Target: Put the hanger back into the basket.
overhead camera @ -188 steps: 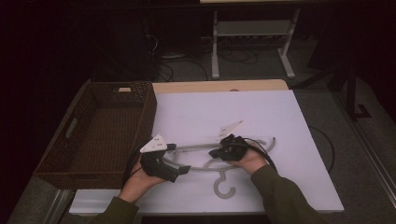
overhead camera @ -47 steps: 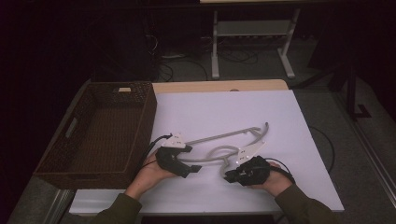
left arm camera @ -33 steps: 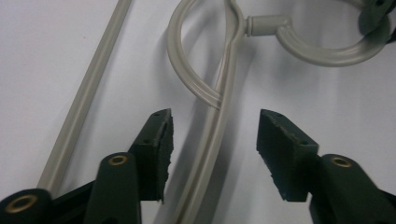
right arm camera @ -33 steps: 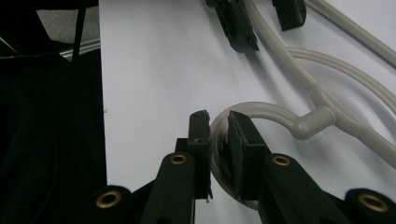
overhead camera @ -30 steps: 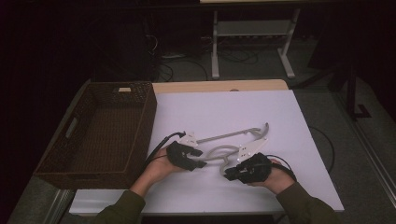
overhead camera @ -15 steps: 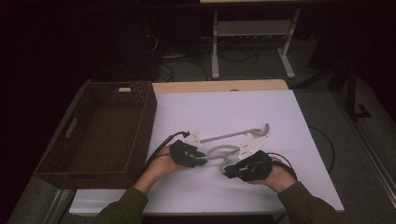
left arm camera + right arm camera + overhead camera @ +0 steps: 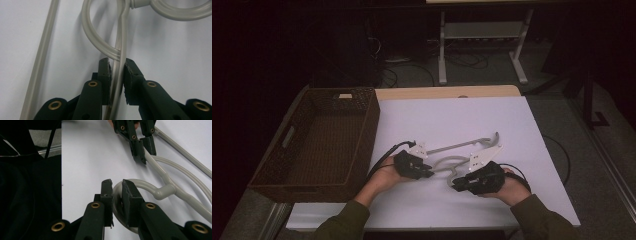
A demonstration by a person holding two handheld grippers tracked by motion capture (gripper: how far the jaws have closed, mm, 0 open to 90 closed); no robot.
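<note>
A grey plastic clothes hanger [image 7: 462, 146] lies flat on the white table [image 7: 452, 115]. My left gripper [image 7: 430, 172] is shut on the hanger's arm close to the neck. In the left gripper view the thin rod [image 7: 93, 35] runs between the left gripper's [image 7: 117, 67] jaws. My right gripper [image 7: 455, 185] is shut on the curved hook. In the right gripper view the hook [image 7: 140, 183] passes between the right gripper's [image 7: 117, 187] jaws, and the left gripper [image 7: 146, 157] holds the arm farther off.
An empty brown wicker basket [image 7: 319, 145] stands at the table's left side, beside my left hand. A black cable [image 7: 562, 155] loops off the table's right edge. A white stand [image 7: 482, 35] is on the floor behind the table.
My left hand has moved right to the hanger and shut on its arm. The right hand has stayed at the hook, and the hanger has shifted a little towards me.
</note>
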